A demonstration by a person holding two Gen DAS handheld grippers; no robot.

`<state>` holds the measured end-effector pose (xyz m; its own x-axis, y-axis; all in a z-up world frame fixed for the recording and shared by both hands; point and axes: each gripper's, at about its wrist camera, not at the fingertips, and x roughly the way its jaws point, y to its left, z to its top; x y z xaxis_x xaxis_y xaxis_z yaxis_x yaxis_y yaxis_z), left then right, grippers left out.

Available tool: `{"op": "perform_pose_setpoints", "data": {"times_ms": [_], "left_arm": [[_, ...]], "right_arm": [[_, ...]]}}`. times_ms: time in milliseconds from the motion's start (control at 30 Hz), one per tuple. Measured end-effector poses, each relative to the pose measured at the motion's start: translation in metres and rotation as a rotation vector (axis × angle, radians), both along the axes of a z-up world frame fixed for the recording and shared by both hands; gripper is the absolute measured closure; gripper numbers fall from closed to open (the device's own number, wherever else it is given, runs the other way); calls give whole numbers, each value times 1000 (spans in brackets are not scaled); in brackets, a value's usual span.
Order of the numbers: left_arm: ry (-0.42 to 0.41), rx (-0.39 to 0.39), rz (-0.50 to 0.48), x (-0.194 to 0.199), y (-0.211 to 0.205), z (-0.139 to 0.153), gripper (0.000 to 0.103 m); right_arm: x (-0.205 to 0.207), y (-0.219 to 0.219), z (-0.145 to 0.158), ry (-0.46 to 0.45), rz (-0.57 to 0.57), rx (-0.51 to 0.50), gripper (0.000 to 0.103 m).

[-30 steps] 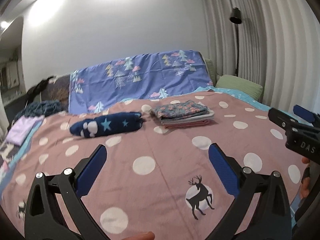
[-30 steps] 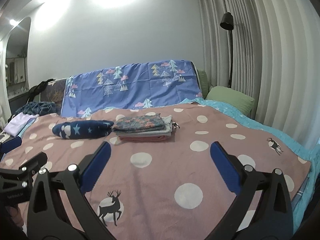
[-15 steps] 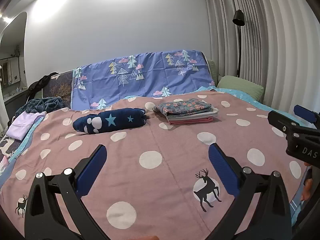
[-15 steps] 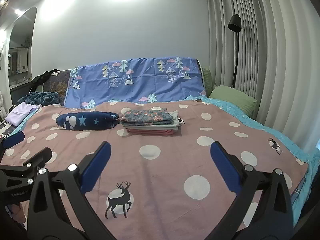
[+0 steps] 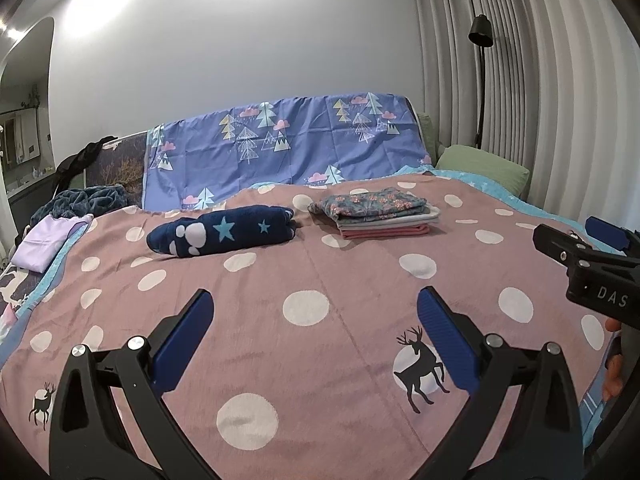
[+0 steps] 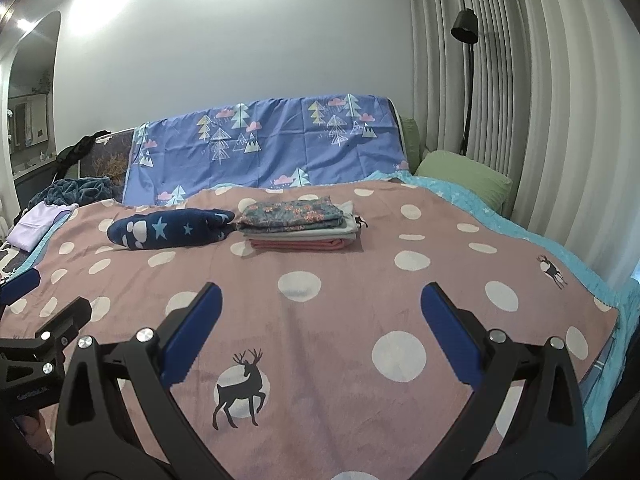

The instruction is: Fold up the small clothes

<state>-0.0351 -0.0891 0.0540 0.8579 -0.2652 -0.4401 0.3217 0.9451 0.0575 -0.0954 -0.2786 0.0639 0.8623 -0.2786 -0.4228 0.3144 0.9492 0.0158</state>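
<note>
Pink blanket (image 5: 320,280): dotted with white circles and a few dark deer prints, spread over the bed.
Folded stack (image 5: 376,216): three or four small garments piled flat on the far part of the blanket, a floral piece on top, grey in the middle, pink at the bottom (edges roughly lined up).
Navy star garment (image 5: 222,231): bundled in a loose roll just left of the stack, lying on the blanket; from the right wrist view its end nearly meets the stack (image 6: 298,226).
Left gripper (image 5: 314,328): blue-padded fingers spread wide, nothing between them, held above the near part of the blanket and well apart from the clothes.
Right gripper (image 6: 320,320): likewise wide apart and empty, above the near blanket.
Lilac cloth (image 5: 50,240): folded at the left edge of the bed.
Blue tree-print sheet (image 5: 280,152): draped upright behind the bed.
Green pillow (image 5: 484,168): at the far right corner, beside the curtain (image 5: 540,80).
Black lamp (image 5: 481,36): against the curtain.
</note>
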Motion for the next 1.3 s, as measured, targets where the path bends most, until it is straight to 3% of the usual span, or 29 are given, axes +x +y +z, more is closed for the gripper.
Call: {"op": "perform_pose_setpoints", "data": {"times_ms": [1300], "left_arm": [[81,30,8,15,-5,-20,1]], "right_arm": [[17,-4,-21,47,3,12,2]]}}
